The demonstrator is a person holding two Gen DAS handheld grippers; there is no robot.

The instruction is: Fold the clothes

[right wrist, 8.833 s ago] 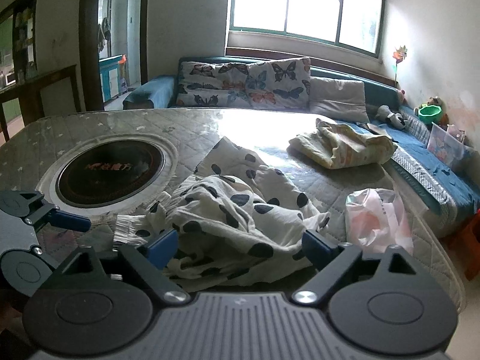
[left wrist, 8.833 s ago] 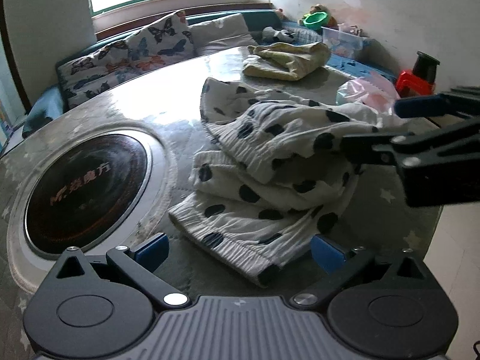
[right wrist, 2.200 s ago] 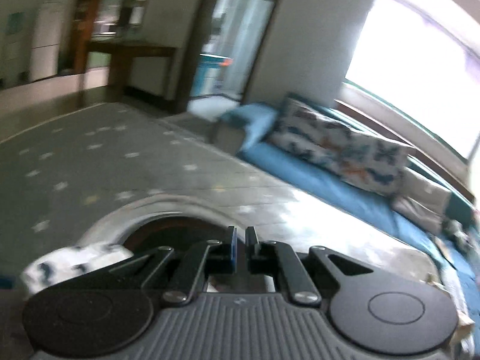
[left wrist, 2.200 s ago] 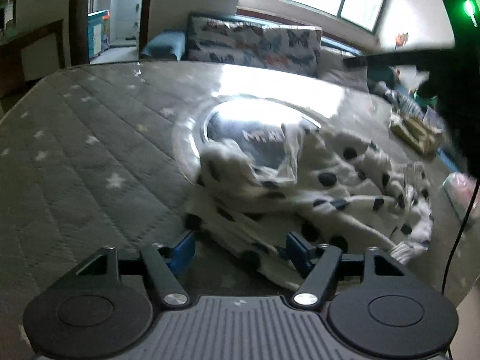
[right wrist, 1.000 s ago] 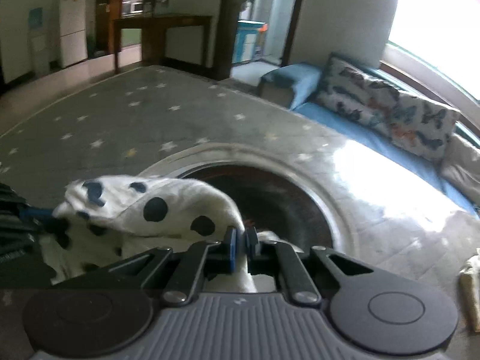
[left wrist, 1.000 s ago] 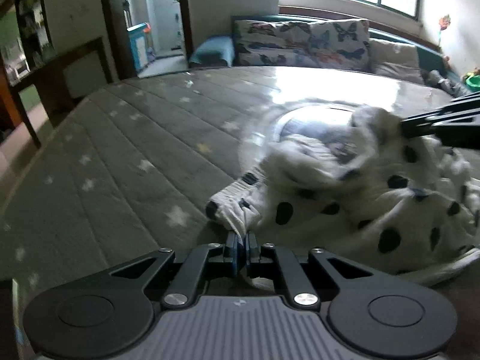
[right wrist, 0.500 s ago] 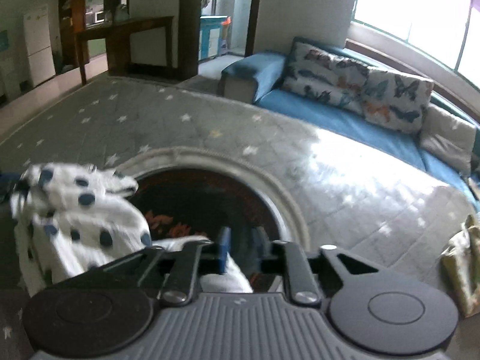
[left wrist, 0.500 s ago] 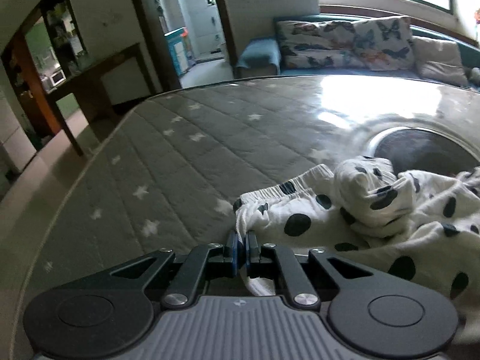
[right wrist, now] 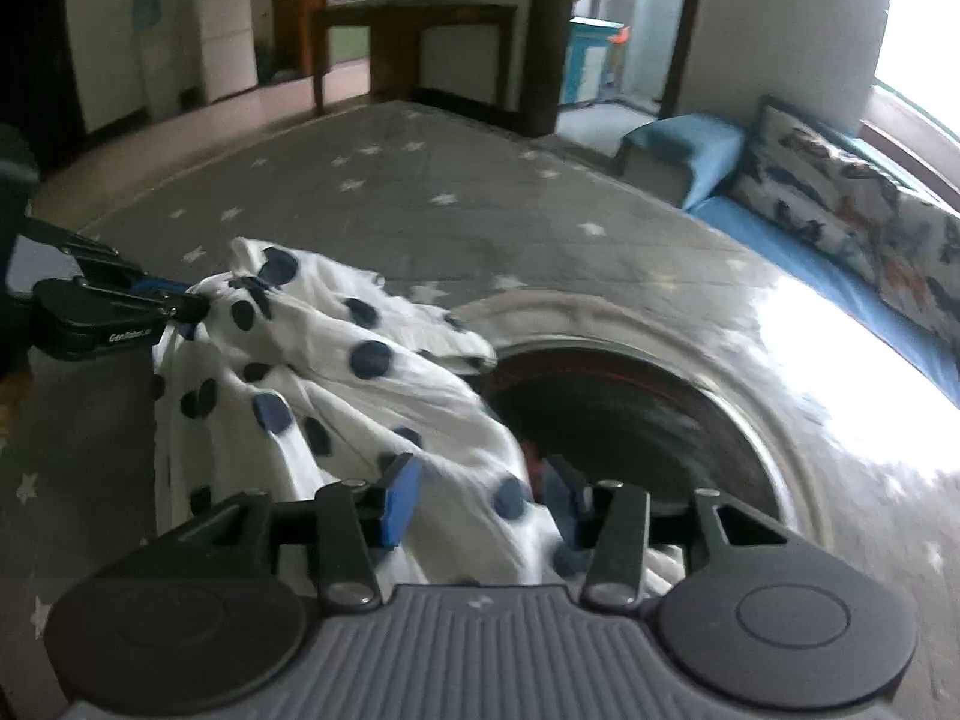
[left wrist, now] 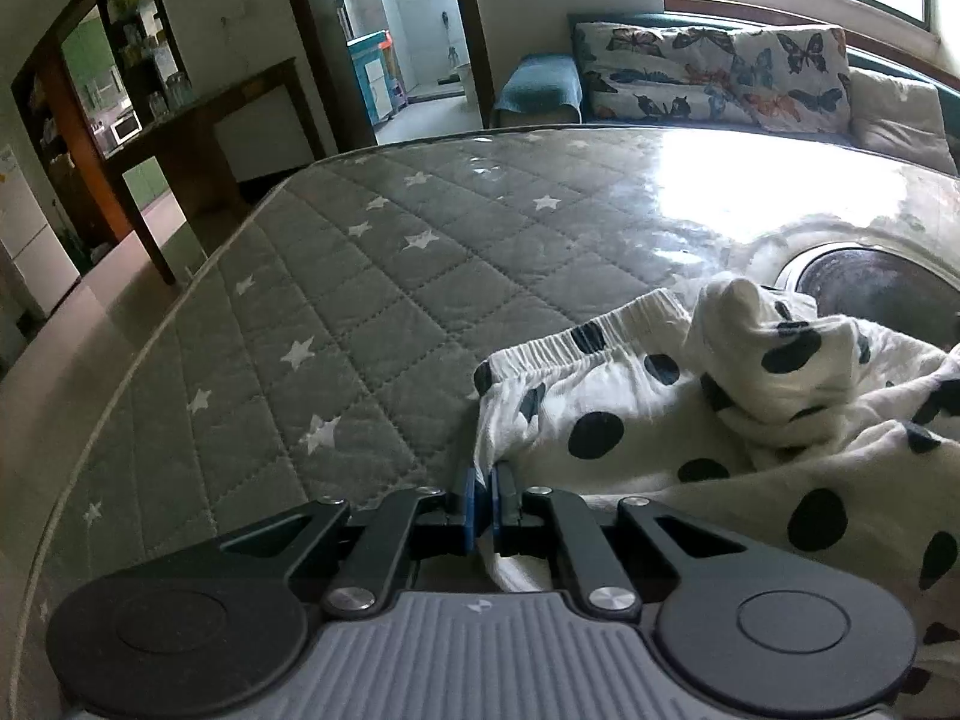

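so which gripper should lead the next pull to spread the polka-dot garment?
Left. The left gripper is shut on the polka-dot garment at its elastic edge. The right gripper is open with cloth lying loose between its fingers, so it likely must regrasp first.

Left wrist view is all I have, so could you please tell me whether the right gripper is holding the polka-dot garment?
Observer: No. The right wrist view shows the right gripper open, with the polka-dot garment lying loose between its fingers.
Operator: Thank you. Is the corner in my left gripper raised off the table?
Observer: It looks so. From the right side, cloth hangs down from that shut gripper, and the bunched corner sits higher than the rest of the garment.
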